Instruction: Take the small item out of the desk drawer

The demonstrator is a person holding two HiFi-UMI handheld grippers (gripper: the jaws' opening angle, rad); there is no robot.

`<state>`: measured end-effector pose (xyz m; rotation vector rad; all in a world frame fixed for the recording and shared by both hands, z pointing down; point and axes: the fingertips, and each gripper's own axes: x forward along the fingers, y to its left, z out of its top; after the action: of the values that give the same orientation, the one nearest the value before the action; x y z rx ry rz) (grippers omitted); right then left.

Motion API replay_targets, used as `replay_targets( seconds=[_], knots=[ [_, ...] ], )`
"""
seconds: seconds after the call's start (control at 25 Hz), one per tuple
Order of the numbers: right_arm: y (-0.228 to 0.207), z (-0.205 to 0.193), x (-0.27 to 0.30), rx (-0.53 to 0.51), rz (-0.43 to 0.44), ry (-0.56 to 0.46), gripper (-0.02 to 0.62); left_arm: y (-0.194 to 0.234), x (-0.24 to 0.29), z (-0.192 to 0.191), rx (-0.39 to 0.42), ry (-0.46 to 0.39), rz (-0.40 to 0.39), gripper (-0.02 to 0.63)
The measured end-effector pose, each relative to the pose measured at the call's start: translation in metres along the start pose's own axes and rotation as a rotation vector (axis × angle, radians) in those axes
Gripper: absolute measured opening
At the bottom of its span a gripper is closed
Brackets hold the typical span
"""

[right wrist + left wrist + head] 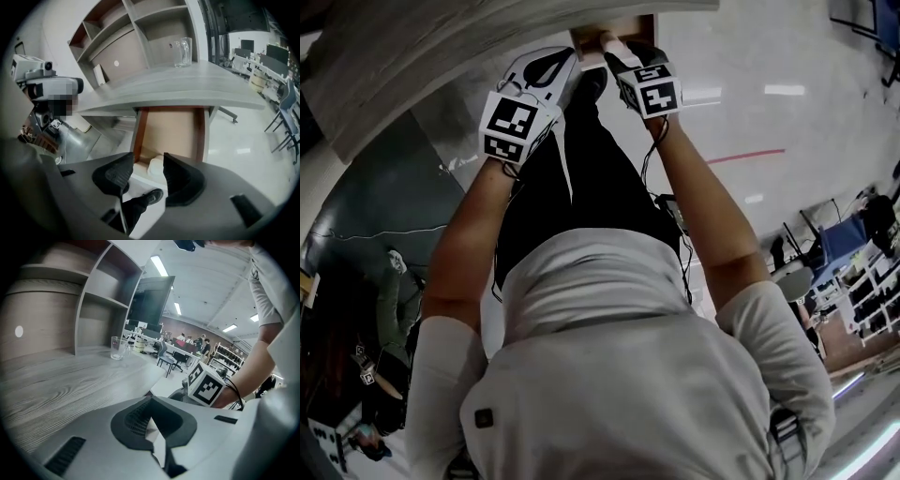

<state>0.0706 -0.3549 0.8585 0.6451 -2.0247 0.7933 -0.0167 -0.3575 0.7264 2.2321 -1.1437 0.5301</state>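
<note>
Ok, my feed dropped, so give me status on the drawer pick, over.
Right tool open, aimed into the open drawer. Small white item at the drawer's front, untouched. Left tool shut, empty. Nothing blocking.

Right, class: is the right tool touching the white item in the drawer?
Cannot tell. In the right gripper view the open right tool frames the white item, one jaw overlapping it; no view shows contact or gap.
</note>
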Motion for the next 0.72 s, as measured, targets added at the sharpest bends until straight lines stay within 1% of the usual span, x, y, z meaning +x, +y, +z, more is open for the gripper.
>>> replay_targets(
  seconds=[0.08, 0.24, 0.36, 0.44, 0.52, 0.6, 0.72],
  knots=[
    [-0.004, -0.007, 0.013, -0.001, -0.006, 0.033, 0.207, 0.001, 0.004, -0.002, -0.008, 0.006, -0.002, 0.012],
    [-0.016, -0.019, 0.033, -0.036, -0.023, 0.087, 0.208, -0.005, 0.013, -0.009, -0.03, 0.014, -0.009, 0.012],
    [-0.018, -0.029, 0.044, -0.023, -0.02, 0.126, 0.209, -0.006, 0.013, -0.012, -0.05, 0.015, -0.003, 0.012],
    [-0.019, -0.029, 0.053, -0.031, -0.03, 0.149, 0.209, -0.005, 0.012, -0.013, -0.055, 0.019, -0.004, 0.012],
    [-0.023, -0.024, 0.062, -0.06, -0.06, 0.154, 0.209, -0.005, 0.012, -0.018, -0.055, 0.03, -0.01, 0.012],
    [-0.027, -0.017, 0.069, -0.096, -0.092, 0.136, 0.207, -0.007, 0.011, -0.024, -0.057, 0.037, -0.016, 0.012],
    [-0.029, -0.022, 0.073, -0.104, -0.102, 0.147, 0.203, -0.009, 0.011, -0.027, -0.065, 0.034, -0.012, 0.012]
  ],
)
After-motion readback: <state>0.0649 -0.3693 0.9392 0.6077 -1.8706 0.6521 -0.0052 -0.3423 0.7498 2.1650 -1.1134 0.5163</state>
